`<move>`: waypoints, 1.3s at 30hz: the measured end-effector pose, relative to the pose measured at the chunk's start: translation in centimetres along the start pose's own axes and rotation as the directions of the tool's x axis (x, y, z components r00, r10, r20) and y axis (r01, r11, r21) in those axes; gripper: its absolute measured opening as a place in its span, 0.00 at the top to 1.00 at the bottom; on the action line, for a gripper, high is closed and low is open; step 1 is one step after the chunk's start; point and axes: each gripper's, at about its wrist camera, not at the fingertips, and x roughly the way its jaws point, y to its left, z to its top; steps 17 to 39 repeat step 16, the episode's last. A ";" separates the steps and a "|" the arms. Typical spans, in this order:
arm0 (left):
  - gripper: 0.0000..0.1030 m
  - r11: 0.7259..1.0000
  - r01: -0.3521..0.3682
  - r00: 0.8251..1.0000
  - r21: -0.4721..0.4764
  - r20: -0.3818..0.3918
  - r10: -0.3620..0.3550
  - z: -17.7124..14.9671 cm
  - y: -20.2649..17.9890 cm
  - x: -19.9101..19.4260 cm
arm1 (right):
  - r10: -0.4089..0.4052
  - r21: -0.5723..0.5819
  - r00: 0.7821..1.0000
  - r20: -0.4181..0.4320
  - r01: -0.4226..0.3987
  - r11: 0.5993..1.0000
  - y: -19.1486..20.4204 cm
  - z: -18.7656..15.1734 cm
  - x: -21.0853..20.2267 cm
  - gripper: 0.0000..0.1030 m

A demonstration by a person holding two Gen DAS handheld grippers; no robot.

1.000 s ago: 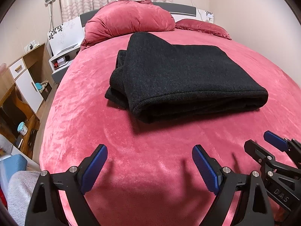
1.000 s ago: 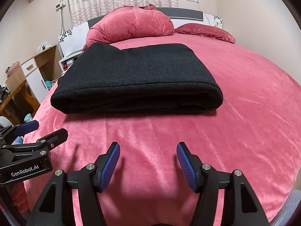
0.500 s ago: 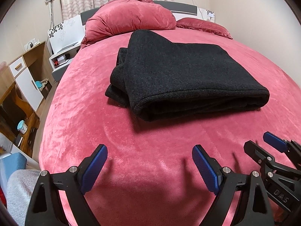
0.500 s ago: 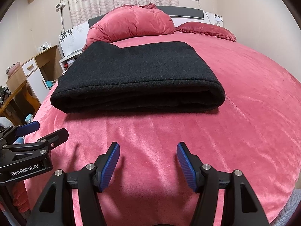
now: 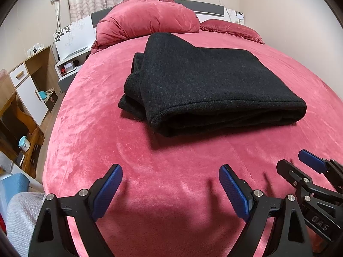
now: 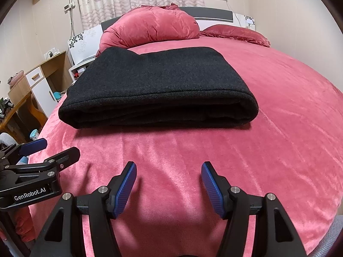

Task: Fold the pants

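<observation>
The black pants [image 5: 205,83] [image 6: 158,87] lie folded into a thick rectangular stack in the middle of the red bed [image 5: 171,171] [image 6: 289,117]. Their lower layers stick out unevenly at the left end in the left wrist view. My left gripper [image 5: 170,183] hovers open over bare bedspread, short of the stack's near edge, with nothing between its blue pads. My right gripper [image 6: 169,181] is open too, also over bare bedspread near the stack's front edge. Each gripper shows at the edge of the other's view: the right gripper [image 5: 300,171] and the left gripper [image 6: 51,152].
A rolled red duvet [image 5: 148,23] and a red pillow [image 5: 231,29] lie at the headboard. On the left stand a white bedside table [image 5: 70,64] and a wooden cabinet [image 5: 30,81]. A grey knitted cloth [image 5: 19,216] is at the lower left.
Both views have drifted very slightly; the pants and both grippers' jaws stand as before.
</observation>
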 end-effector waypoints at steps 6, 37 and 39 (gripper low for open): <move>0.11 1.000 0.012 1.000 -0.005 0.006 -0.012 0.0 0.1 -0.1 | 0.000 0.000 1.000 -0.001 0.000 1.000 0.1 0.0 0.0 0.38; 0.11 1.000 0.006 1.000 -0.022 -0.007 -0.006 0.0 0.4 0.1 | 0.003 -0.001 1.000 -0.006 -0.003 1.000 0.2 0.0 0.2 0.38; 0.11 1.000 0.006 1.000 -0.022 -0.007 -0.006 0.0 0.4 0.1 | 0.003 -0.001 1.000 -0.006 -0.003 1.000 0.2 0.0 0.2 0.38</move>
